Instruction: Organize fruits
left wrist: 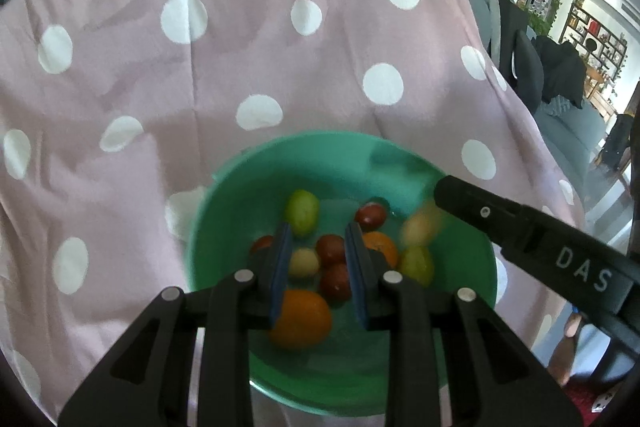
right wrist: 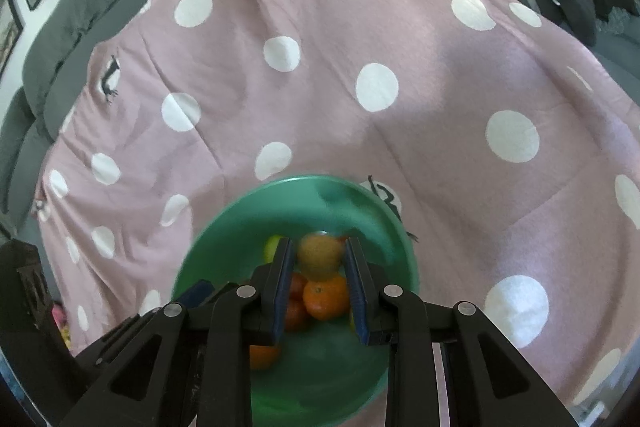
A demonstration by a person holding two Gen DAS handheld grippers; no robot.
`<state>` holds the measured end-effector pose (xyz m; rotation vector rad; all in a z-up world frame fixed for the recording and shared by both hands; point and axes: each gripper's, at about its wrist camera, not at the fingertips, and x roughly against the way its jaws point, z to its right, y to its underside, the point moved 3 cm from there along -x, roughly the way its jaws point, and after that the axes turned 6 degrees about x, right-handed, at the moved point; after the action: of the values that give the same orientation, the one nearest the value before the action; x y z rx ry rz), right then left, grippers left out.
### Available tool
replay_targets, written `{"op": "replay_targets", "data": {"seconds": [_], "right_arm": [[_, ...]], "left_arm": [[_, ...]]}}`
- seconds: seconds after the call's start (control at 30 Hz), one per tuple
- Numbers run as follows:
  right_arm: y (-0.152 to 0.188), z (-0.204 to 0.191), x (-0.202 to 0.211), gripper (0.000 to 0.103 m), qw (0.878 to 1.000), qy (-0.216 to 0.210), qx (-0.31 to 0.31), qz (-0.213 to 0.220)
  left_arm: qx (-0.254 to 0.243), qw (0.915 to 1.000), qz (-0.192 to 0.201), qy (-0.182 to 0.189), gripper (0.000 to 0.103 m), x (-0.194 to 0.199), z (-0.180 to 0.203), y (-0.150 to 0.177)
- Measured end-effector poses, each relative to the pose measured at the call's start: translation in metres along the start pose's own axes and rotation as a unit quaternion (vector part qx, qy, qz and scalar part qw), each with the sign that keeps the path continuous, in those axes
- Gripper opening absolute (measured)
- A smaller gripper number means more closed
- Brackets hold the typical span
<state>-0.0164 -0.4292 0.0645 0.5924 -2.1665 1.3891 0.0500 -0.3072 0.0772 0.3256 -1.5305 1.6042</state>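
Setting: a green bowl (left wrist: 224,227) of fruit is seen on a pink polka-dot blanket (left wrist: 280,67).
Left gripper (left wrist: 318,269): held open, empty, over the bowl.
Right gripper (right wrist: 318,285): open; a blurred yellowish fruit (right wrist: 320,259) is seen between the fingers, apparently dropping.
Advice: release is best made low, inside the rim.
Count: two oranges, about four red fruits, about four yellow-green ones.

Fruits (left wrist: 332,251) lie in the bowl (left wrist: 240,187), which sits on the blanket (left wrist: 240,67) over the sofa (right wrist: 72,15).
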Motion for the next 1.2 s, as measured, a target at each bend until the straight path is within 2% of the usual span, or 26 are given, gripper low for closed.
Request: {"op": "replay_targets", "data": {"seconds": [0.03, 0.13, 0.17, 0.23, 0.37, 0.6, 0.83, 1.2], "right_arm": [[-0.001, -0.001, 0.002, 0.036, 1.0, -0.003, 0.002, 0.004], [-0.003, -0.007, 0.01, 0.049, 1.0, 0.01, 0.015, 0.016], [-0.003, -0.008, 0.012, 0.05, 1.0, 0.016, 0.019, 0.02], [-0.005, -0.01, 0.018, 0.052, 0.999, 0.022, 0.026, 0.03], [-0.009, -0.009, 0.029, 0.053, 0.998, 0.03, 0.025, 0.048], [-0.013, -0.005, 0.04, 0.053, 0.997, 0.041, 0.018, 0.069], [-0.013, 0.0, 0.039, 0.053, 0.996, 0.055, 0.007, 0.067], [-0.012, 0.003, 0.04, 0.053, 0.995, 0.071, 0.003, 0.067]], "left_arm": [[0.001, 1.0, 0.004, -0.002, 0.029, 0.003, 0.0, -0.002], [0.005, 0.9999, 0.014, -0.004, 0.042, 0.011, -0.001, -0.006], [0.006, 0.9998, 0.017, -0.009, 0.047, 0.014, -0.002, -0.008], [0.004, 0.9994, 0.026, -0.021, 0.049, 0.021, -0.002, -0.01], [-0.002, 0.9988, 0.042, -0.025, 0.052, 0.032, 0.0, -0.012], [0.001, 0.999, 0.044, 0.008, 0.052, 0.039, 0.002, -0.012], [-0.028, 0.9986, 0.041, -0.016, 0.053, 0.036, 0.011, -0.004], [-0.032, 0.9986, 0.041, -0.011, 0.052, 0.036, 0.016, 0.0]]}}
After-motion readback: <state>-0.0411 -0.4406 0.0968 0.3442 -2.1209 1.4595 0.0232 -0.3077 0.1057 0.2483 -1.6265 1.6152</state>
